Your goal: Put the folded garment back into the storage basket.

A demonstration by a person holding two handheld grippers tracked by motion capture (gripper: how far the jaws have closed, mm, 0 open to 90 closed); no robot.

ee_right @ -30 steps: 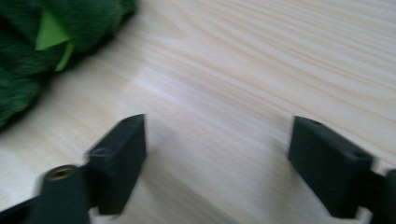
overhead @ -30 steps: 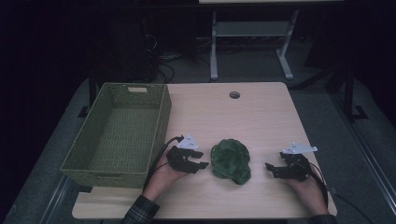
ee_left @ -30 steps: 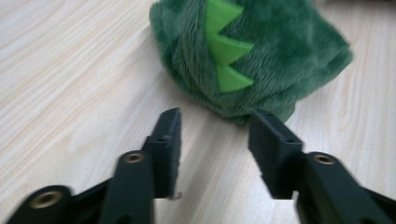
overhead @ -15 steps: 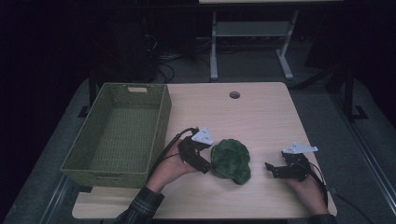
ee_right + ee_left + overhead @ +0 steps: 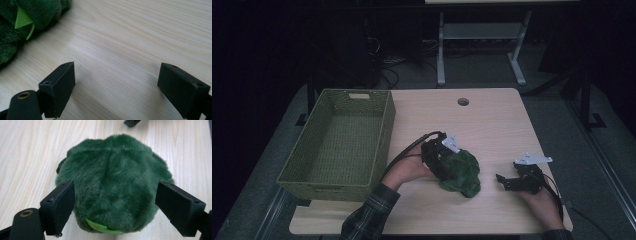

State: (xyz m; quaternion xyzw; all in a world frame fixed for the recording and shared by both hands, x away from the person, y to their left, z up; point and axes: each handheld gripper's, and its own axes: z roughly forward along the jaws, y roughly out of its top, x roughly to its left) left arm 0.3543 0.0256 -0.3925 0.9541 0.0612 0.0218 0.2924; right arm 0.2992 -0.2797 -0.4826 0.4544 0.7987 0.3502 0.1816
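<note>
At mid-counter [image 5: 492, 120], right of the green wicker basket [image 5: 337, 145], the green plush toy [image 5: 112, 185] lies between the left tool's [image 5: 115, 202] jaws, which have just been opening and do not yet pinch. Step: grasp approach. Next: close evenly on the plush. Right tool [image 5: 116, 87] rests agape, empty.

Plush toy [image 5: 112, 182]: dark green pile fabric, short dense fur, matt, soft-looking; a small bright green tab [image 5: 100, 228] at its near edge looks like smooth felt or thin plastic, cannot tell which.
Table [image 5: 130, 37]: pale wood-grain top, smooth, faint satin sheen.
Basket [image 5: 337, 145]: olive-green woven weave, rough, matt.
Left gripper [image 5: 113, 206] pads: black, matt, slightly grainy, plastic or rubber.
Right gripper [image 5: 116, 87]: same black matt pads; brass-coloured metal eyelet at one jaw base.
Sleeve [image 5: 367, 220]: checked woven cloth.
</note>
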